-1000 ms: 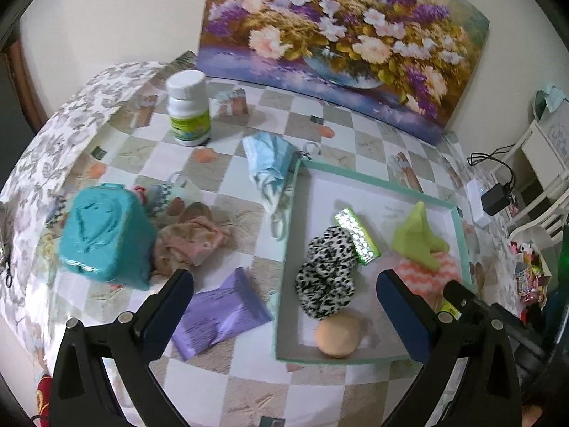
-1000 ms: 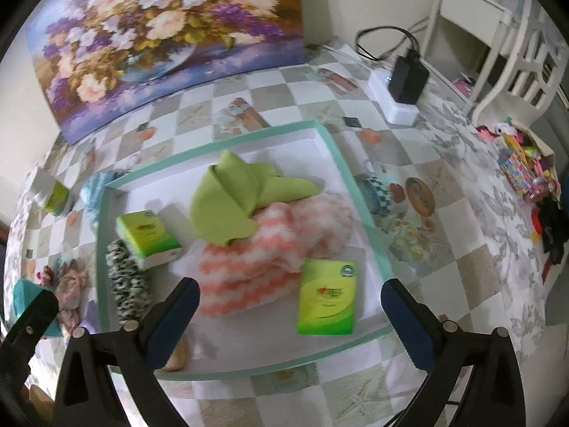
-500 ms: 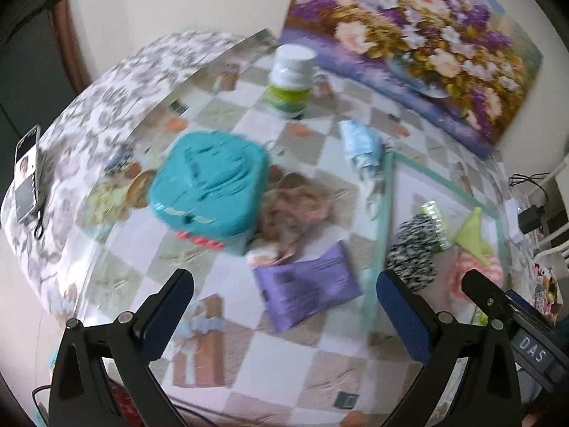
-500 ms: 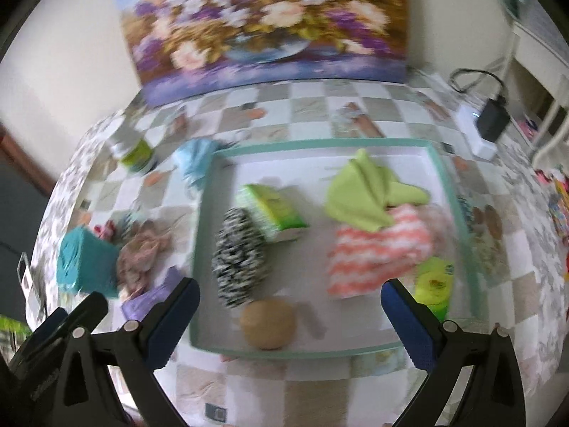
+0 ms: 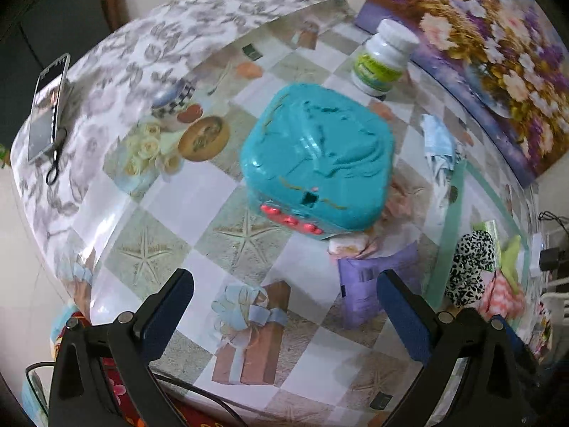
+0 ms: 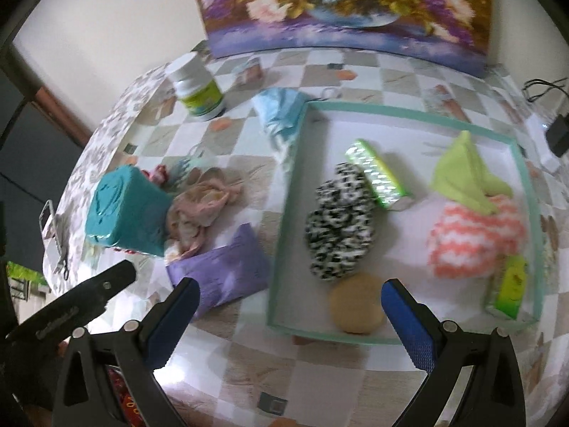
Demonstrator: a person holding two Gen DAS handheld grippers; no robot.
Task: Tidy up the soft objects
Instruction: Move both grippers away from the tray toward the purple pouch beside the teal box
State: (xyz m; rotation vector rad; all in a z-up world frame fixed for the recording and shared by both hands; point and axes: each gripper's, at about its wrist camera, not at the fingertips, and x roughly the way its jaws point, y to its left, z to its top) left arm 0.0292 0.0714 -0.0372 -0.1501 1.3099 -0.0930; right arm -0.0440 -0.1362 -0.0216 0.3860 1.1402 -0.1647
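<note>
A white tray with a teal rim point(image 6: 284, 213) holds a leopard scrunchie point(image 6: 339, 227), a tan sponge point(image 6: 357, 302), a lime cloth point(image 6: 462, 174), a coral striped cloth point(image 6: 476, 238) and two green tissue packs point(image 6: 377, 174). Left of it on the table lie a purple pack point(image 6: 224, 270), a pink crumpled cloth point(image 6: 199, 206), a blue face mask point(image 6: 281, 110) and a teal box point(image 6: 124, 210). My left gripper point(image 5: 284, 313) is open and empty, near the table's front edge before the teal box point(image 5: 316, 156). My right gripper point(image 6: 290, 320) is open and empty above the tray's near-left corner.
A white pill bottle point(image 6: 197, 87) stands at the back left, a flower painting point(image 6: 341, 10) leans on the wall. A phone point(image 5: 48, 106) lies on the far left table edge. A charger and cable point(image 6: 558, 131) sit right of the tray.
Both grippers have swung left and pulled back. The left view now centres on the teal box; the right view has shifted from the tray to include the items left of it.
</note>
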